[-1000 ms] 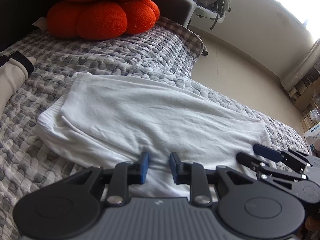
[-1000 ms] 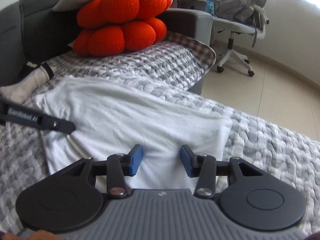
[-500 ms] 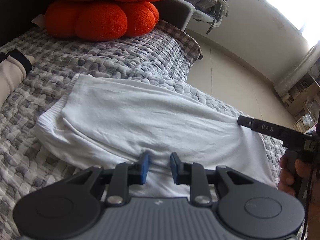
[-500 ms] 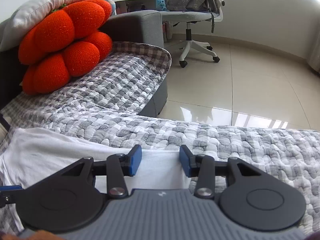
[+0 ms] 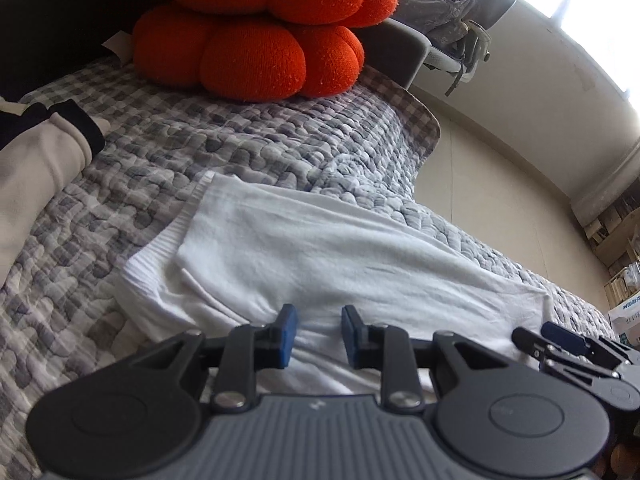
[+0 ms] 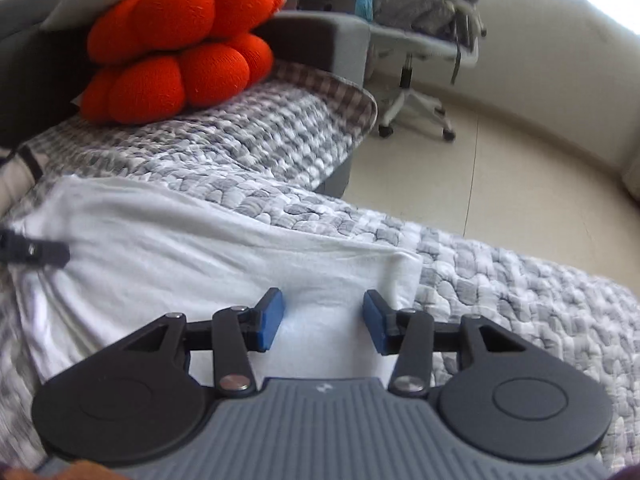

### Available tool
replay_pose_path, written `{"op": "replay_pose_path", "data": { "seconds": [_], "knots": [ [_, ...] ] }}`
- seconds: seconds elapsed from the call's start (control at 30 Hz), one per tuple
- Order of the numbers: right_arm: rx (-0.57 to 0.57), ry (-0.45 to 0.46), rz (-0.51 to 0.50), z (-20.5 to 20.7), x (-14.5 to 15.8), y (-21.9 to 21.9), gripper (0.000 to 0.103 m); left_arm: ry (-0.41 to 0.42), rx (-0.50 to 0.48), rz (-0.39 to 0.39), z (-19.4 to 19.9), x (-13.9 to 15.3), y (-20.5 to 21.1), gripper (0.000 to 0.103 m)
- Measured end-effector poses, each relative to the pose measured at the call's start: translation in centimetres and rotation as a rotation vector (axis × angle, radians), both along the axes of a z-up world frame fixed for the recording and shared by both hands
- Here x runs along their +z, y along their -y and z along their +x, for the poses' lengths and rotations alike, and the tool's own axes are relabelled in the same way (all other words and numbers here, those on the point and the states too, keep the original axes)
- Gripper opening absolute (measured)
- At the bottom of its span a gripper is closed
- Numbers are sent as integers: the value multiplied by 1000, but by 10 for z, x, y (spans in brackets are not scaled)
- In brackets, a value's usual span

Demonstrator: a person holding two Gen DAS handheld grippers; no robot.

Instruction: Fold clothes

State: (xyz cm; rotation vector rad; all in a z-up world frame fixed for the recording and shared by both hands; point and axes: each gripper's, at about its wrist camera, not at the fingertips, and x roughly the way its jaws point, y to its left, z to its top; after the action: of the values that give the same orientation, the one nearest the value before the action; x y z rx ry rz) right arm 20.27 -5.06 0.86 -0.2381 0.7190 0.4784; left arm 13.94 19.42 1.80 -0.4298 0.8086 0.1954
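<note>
White folded garment (image 5: 320, 264) lies flat across the grey-and-white quilted cover (image 5: 224, 152) of a bed. Left gripper (image 5: 316, 334) hovers over its near edge, jaws parted with a narrow gap, holding nothing. Right gripper (image 6: 323, 316) sits above the garment's right end, jaws wide and empty. Orange pumpkin-shaped cushions (image 6: 176, 48) rest beyond, an office chair (image 6: 416, 80) behind on the floor.

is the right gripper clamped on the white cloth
No, the right gripper has its fingers spread apart over the white cloth, with nothing pinched between them.
</note>
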Motion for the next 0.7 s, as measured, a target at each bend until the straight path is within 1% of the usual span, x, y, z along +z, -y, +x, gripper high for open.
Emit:
{"op": "replay_pose_path", "data": {
  "seconds": [0.17, 0.23, 0.33, 0.47, 0.6, 0.63, 0.7],
  "knots": [
    [56, -38, -31, -24, 6, 19, 49, -1, 8, -32, 0, 0, -6, 26],
    [67, -76, -47, -34, 6, 29, 49, 0, 7, -33, 1, 0, -6, 26],
    [74, -101, -41, -49, 5, 44, 49, 3, 5, -29, 1, 0, -5, 26],
    [34, -137, 50, -56, 3, 62, 49, 19, -4, -15, 0, 6, -1, 26],
    [-8, -151, 189, -53, 14, 77, 49, 97, -53, 21, -4, 23, 14, 26],
    [-16, -154, 230, -52, 18, 81, 49, 110, -66, 23, -4, 26, 20, 26],
    [-32, -180, 278, -50, 17, 83, 49, 122, -86, 17, -1, 28, 29, 26]
  ]
}}
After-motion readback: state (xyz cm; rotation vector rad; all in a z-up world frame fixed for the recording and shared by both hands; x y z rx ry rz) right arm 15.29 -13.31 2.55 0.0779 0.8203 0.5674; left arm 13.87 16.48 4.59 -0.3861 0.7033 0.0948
